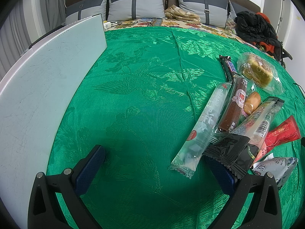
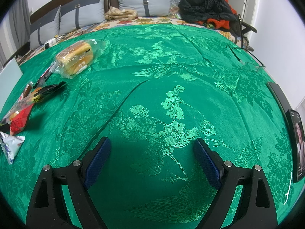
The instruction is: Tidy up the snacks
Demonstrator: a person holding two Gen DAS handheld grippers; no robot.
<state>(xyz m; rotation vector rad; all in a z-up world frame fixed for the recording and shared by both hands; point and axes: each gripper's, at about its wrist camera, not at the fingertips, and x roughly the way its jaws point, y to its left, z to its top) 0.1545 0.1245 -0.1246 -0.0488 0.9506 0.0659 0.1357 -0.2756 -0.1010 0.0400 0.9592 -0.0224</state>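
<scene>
A heap of wrapped snacks lies on the green cloth [image 1: 144, 87] at the right of the left wrist view: a clear long pack [image 1: 202, 129], a brown sausage stick [image 1: 233, 105], a Snickers bar [image 1: 227, 67], a bagged bread [image 1: 257, 72], a black wrapper [image 1: 234, 148], a red pack [image 1: 280, 133] and a blue-white pouch [image 1: 274, 166]. My left gripper [image 1: 154, 162] is open, its right fingertip [image 1: 219, 169] beside and partly under the black wrapper. In the right wrist view my right gripper [image 2: 152, 150] is open over bare cloth; the bread [image 2: 76, 59] and the other snacks [image 2: 22, 106] lie far left.
A white board [image 1: 47, 87] stands along the left edge. A phone [image 2: 297, 145] and a dark flat object [image 2: 278, 95] lie at the right edge, with clear glasses [image 2: 249, 63] behind them. Pillows [image 1: 135, 3], a folded cloth [image 1: 181, 14] and a black and red jacket [image 2: 207, 5] are at the back.
</scene>
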